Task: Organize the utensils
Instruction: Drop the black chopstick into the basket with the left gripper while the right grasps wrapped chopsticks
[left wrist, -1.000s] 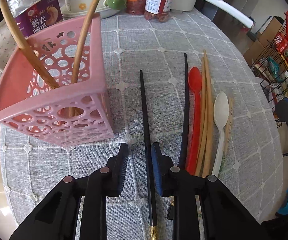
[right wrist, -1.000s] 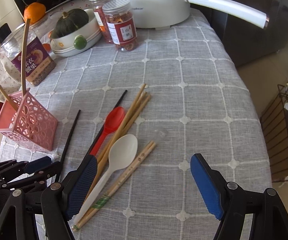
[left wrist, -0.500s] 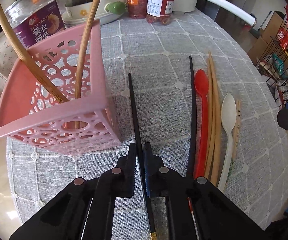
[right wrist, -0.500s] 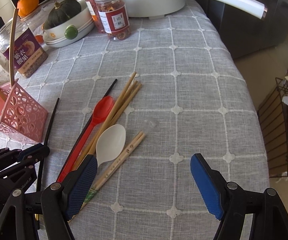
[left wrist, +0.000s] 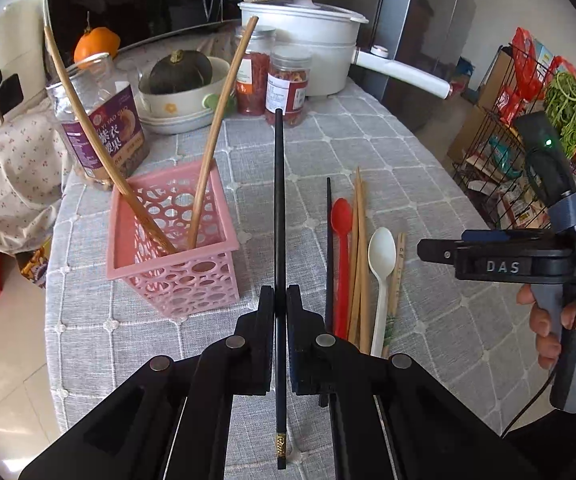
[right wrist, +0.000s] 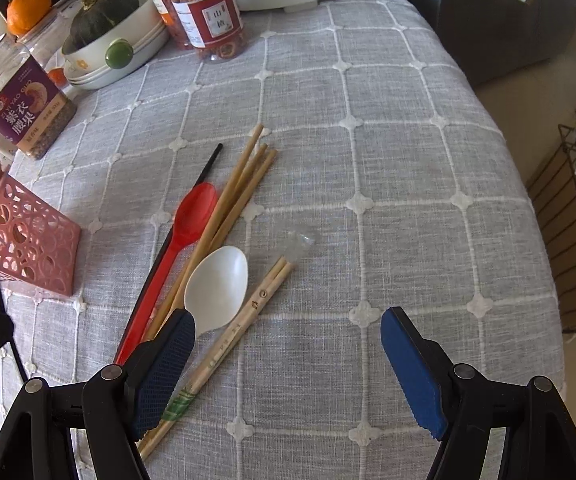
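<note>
- Since one second ago, the left gripper (left wrist: pixel 280 300) has gone from jaws apart around the black chopstick (left wrist: pixel 279 208) lying on the tablecloth to jaws fully closed on it, and has raised it clear of the cloth.
- Step in hand, as judged: transfer of that chopstick to the pink basket (left wrist: pixel 171 236).
- Chopstick position: clamped low on its shaft, gold-banded end toward the camera, tip pointing away past the basket's right side.
- Next move, as judged: swing left, tilt the tip down over the basket opening and avoid the two wooden chopsticks (left wrist: pixel 215 136) leaning inside before release.
- Right gripper (right wrist: pixel 288 364): jaws wide apart, holding nothing, hovering low beside the loose utensils.
- Remaining on the cloth: white spoon (right wrist: pixel 217 284), red spoon (right wrist: pixel 183 232), a sleeved bamboo pair (right wrist: pixel 243 324), three bare bamboo chopsticks (right wrist: pixel 239 184) and a second black chopstick (right wrist: pixel 207 168).
- Left view only: basket interior and the closed grip.
- Right view only: a small clear scrap (right wrist: pixel 302 240) beyond the sleeved pair; here the raised chopstick shows only as a thin dark line at the left edge.
- Far end: jars (right wrist: pixel 211 12) and a white pot (left wrist: pixel 300 48).
</note>
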